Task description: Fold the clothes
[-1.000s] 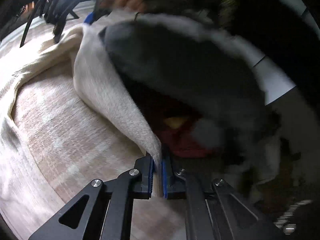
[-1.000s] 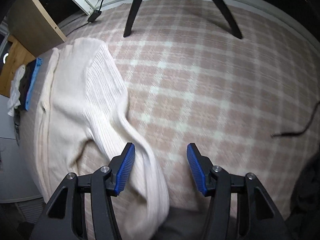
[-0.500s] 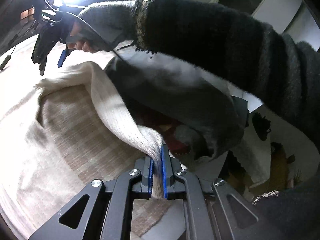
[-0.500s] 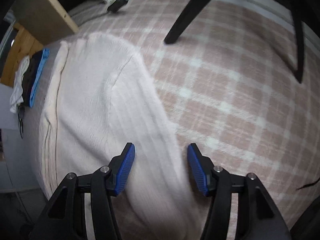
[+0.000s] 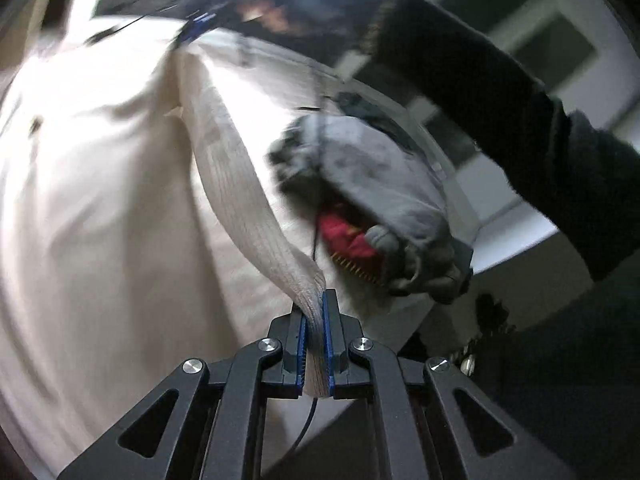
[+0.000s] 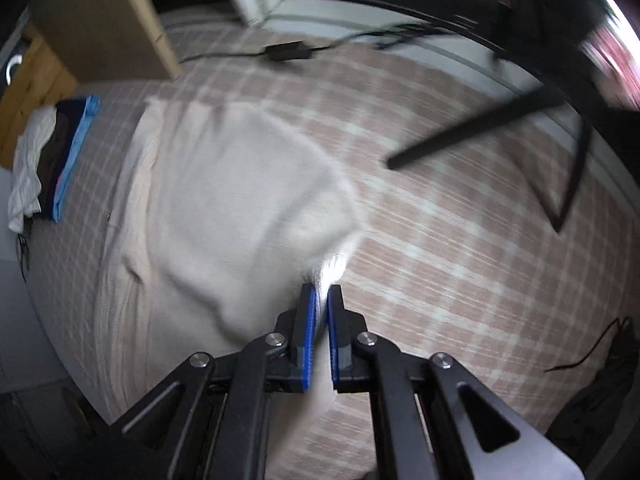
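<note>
Garment: cream ribbed knit sweater (image 6: 224, 200), lying spread on the plaid-covered bed (image 6: 460, 240), one sleeve (image 5: 248, 200) being lifted off the body panel.
Left tongs (image 5: 315, 340): pressed together on the ribbed cuff end of that sleeve, the cloth bunching between the blue pads (image 5: 327, 336).
Right tongs (image 6: 320, 336): pressed together on a fold of the sweater's edge near the shoulder, pointing downward at the bed; blur hiding how much cloth is caught.
Handling, judged: soft, limp, fairly light; stretching and sagging under its own weight rather than holding a shape; ribbing giving the pads good bite, so slipping seems unlikely.
Hold points, judged: cuff and shoulder seam, where the knit is doubled and firmest; pinching a single layer mid-panel risking stretch or a dragged wrinkle.
Risk, judged: pulling the sleeve taut shifting the whole body panel across the bed cover.
Surroundings: grey garment pile (image 5: 380, 184) with something red beneath, beside the sweater; folded stack (image 6: 48, 160) at the far bed edge; person's dark fuzzy sleeve (image 5: 520, 112) reaching across; black chair legs (image 6: 500, 128) over the bed's far side.
</note>
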